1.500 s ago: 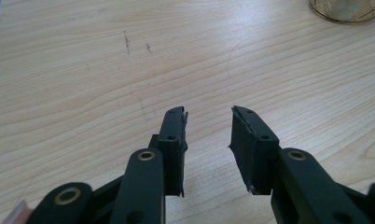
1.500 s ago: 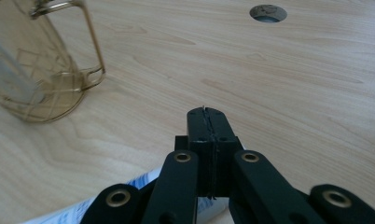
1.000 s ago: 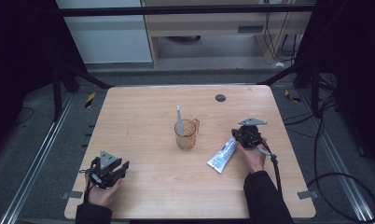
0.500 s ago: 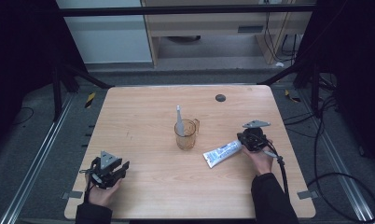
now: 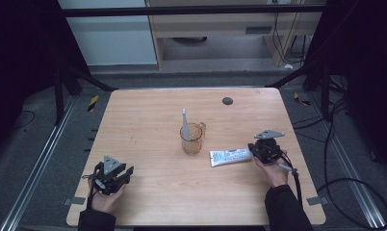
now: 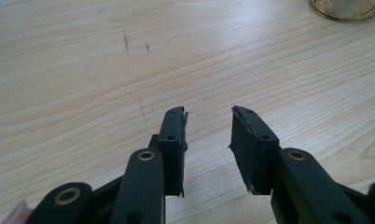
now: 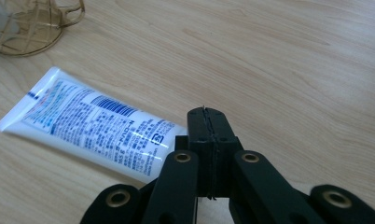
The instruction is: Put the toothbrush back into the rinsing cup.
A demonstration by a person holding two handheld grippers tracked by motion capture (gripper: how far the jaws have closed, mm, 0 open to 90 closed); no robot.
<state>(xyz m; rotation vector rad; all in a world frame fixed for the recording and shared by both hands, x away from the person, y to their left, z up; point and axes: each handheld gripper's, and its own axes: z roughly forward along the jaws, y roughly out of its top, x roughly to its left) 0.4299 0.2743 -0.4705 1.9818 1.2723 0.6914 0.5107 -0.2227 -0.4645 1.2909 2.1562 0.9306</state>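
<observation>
The table holds a cup at its middle with a white stick standing in it, perhaps a toothbrush. The toothpaste tube lies flat just right of the cup, within easy reach. The right gripper sits clenched and empty at the tube's right end, seemingly nudging it; the left gripper rests part-open and empty near the table's front left corner.

Beside your right gripper, matt black plastic: a glossy white plastic tube. Beyond it, a clear amber cup. Beneath, a smooth, pale wood-grain table.
</observation>
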